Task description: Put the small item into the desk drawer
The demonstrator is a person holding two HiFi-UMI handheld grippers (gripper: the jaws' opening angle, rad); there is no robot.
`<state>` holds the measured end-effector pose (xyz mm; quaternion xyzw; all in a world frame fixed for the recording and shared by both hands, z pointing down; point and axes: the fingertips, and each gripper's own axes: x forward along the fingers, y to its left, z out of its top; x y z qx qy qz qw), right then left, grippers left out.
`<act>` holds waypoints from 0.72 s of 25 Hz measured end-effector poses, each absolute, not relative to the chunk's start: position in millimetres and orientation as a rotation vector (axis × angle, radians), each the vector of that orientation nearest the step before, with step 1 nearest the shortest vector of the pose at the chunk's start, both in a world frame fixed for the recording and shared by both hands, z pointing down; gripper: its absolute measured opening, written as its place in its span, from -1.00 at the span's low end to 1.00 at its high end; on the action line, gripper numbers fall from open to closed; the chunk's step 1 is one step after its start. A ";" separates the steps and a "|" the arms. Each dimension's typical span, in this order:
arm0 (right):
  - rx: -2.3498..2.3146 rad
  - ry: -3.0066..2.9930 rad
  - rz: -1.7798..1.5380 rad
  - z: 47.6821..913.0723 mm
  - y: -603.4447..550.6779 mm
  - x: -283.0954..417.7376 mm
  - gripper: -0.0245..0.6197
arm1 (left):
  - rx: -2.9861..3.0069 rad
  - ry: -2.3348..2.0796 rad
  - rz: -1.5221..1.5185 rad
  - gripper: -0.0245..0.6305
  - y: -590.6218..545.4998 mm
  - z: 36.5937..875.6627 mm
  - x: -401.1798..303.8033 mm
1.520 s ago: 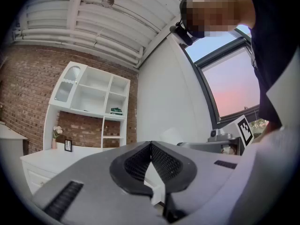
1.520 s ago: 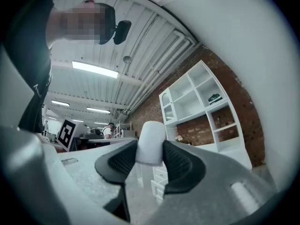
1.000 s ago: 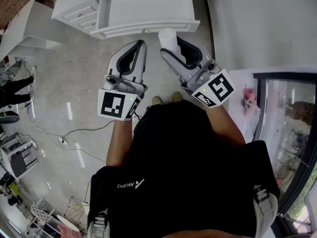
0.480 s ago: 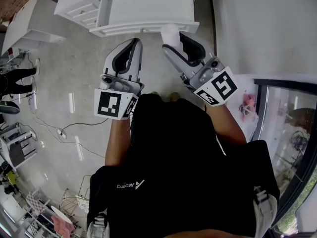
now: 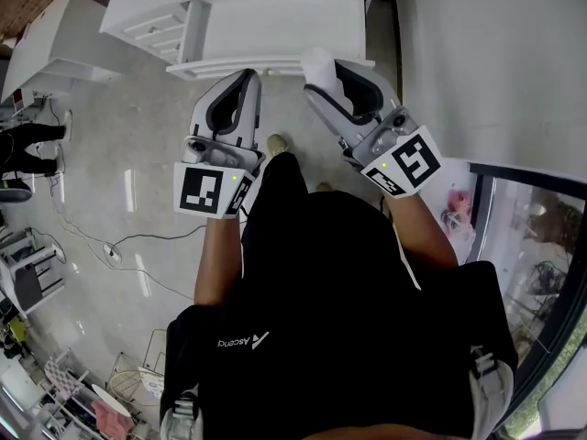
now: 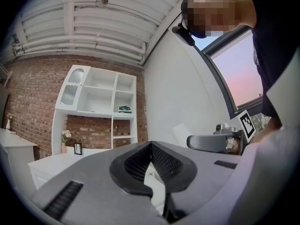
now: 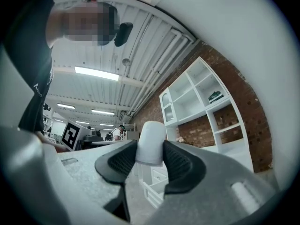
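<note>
The small item (image 5: 316, 63) is a white, soft-looking cylinder, and my right gripper (image 5: 323, 73) is shut on it, just in front of the white desk (image 5: 275, 16). In the right gripper view the item (image 7: 151, 137) stands upright between the two dark pads of the right gripper (image 7: 150, 150). Below them a pulled-out desk drawer (image 7: 157, 185) shows. In the head view the drawers (image 5: 165, 30) stick out at the desk's left end. My left gripper (image 5: 249, 75) is beside the right one, shut on nothing. In its own view the left gripper (image 6: 150, 144) has its pad tips touching.
A white wall and a glass-fronted black frame (image 5: 537, 246) lie to the right. Another white desk (image 5: 41, 58) and a person (image 5: 27, 154) are at the far left, with cables (image 5: 110, 246) on the concrete floor. A white shelf unit (image 6: 101, 100) stands against a brick wall.
Both grippers have come a little nearer to the desk, which now sits lower in the head view. A shoe has stepped forward between the arms. The item stays gripped.
</note>
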<state>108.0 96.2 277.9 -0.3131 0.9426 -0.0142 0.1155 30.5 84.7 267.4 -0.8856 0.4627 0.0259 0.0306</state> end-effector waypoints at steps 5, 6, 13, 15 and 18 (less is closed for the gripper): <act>-0.939 2.810 -0.027 285.3 43.8 79.5 -0.38 | -2.730 1.416 0.066 -0.93 29.6 276.6 5.6; -0.943 2.823 -0.025 288.2 26.8 67.7 -0.38 | -2.730 1.415 0.058 -0.93 11.9 279.3 -5.0; -1.007 2.885 -0.033 311.4 -11.8 43.9 -0.38 | -2.759 1.362 0.030 -0.93 -30.6 295.9 -25.7; -1.037 2.900 -0.037 322.2 -22.7 40.3 -0.38 | -2.765 1.342 0.029 -0.93 -40.8 303.0 -30.1; -1.075 2.932 -0.050 330.7 -64.5 10.9 -0.38 | -2.784 1.323 0.004 -0.93 -80.8 309.5 -59.2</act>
